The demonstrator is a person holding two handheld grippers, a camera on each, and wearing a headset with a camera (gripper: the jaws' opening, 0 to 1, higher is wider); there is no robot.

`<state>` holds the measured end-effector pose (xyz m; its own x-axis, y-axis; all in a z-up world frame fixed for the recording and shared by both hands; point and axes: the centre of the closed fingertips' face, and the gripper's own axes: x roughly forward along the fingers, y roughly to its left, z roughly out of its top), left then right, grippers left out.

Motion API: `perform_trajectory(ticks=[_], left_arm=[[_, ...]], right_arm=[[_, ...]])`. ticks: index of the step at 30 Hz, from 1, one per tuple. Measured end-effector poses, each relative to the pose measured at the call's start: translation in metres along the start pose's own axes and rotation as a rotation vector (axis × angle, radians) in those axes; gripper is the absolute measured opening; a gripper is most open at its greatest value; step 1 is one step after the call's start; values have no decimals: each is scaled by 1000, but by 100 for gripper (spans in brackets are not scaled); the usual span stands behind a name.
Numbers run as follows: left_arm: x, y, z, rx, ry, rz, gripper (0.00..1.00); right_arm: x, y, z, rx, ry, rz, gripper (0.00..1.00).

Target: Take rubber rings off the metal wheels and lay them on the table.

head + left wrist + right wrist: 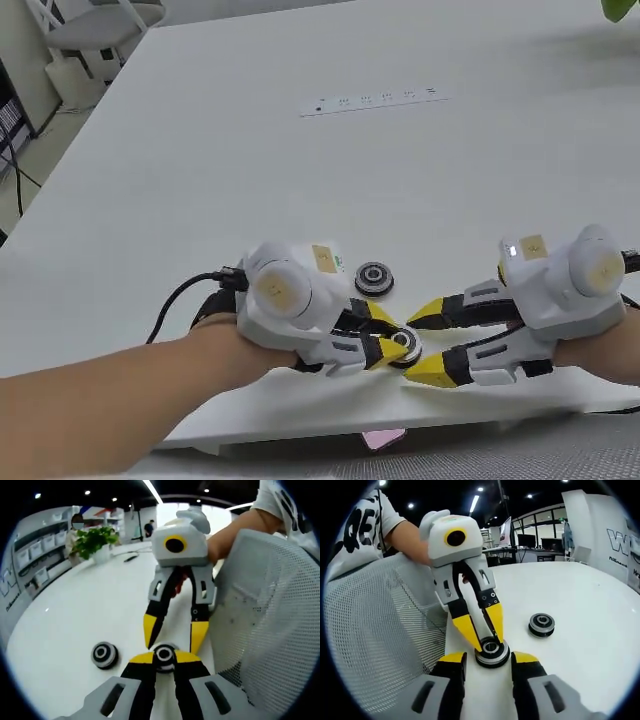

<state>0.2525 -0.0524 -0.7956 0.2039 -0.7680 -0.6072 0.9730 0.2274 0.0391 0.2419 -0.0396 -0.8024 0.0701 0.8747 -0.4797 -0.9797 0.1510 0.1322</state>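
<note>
White table [200,180]: left claw [391,346] pinches wheel [406,343], right claw [420,345] straddles it.

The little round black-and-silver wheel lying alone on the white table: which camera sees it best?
The right gripper view: the round black-and-silver metal wheel sits close, sharp and unblocked. The head view shows it small from above; the left gripper view shows it blurrier.

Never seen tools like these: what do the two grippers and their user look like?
Left gripper and right gripper: white-grey housings with a round tan disc, black links, yellow-tipped jaws. A black cable trails from the left. White T-shirt, black lettering.
</note>
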Motion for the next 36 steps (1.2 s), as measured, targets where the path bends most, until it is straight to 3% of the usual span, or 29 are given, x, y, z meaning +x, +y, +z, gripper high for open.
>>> perform_trajectory(ticks=[21, 32, 36], left_arm=[[0, -1, 1, 1, -9, 5, 13], [-1, -2, 0, -2, -14, 7, 13], [-1, -1, 0, -3, -14, 9, 13]], right_arm=[[-1, -5, -4, 31, -7, -32, 25], [-6, -3, -8, 66, 2, -37, 20], [-8, -2, -9, 105, -18, -44, 17]])
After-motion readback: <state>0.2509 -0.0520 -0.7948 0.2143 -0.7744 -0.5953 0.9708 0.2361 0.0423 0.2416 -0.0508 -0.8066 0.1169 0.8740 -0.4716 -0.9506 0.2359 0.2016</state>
